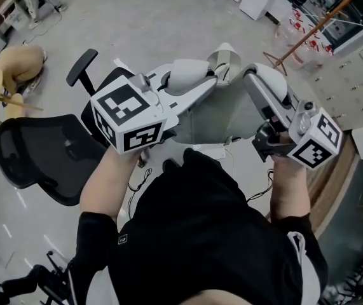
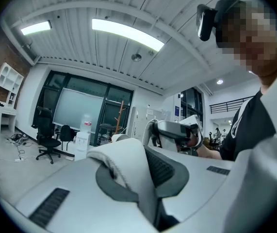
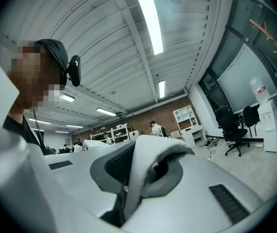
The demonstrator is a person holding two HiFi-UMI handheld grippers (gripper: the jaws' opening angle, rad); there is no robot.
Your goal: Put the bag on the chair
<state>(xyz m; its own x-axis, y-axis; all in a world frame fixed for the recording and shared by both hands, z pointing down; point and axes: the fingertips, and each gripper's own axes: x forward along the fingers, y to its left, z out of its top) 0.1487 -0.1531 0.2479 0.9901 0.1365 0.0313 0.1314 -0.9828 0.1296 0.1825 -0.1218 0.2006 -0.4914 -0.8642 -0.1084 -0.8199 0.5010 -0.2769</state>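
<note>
Wear: black short-sleeved shirt (image 1: pixel 200 234), small white sleeve logo (image 1: pixel 123 238), black head camera (image 2: pixel 206 22) | left gripper (image 2: pixel 140 171), right gripper (image 3: pixel 138 174): pale grey shells, dark ribbed pads (image 2: pixel 160 166), dark slots (image 2: pixel 51 205) | left cube (image 1: pixel 130 116), right cube (image 1: pixel 315 138): white, black square markers | thin dark cable (image 1: pixel 138 182) under left cube

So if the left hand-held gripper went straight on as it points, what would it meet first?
Past the bag strap it clamps, probably the right hand-held gripper; depth is unclear.
</note>
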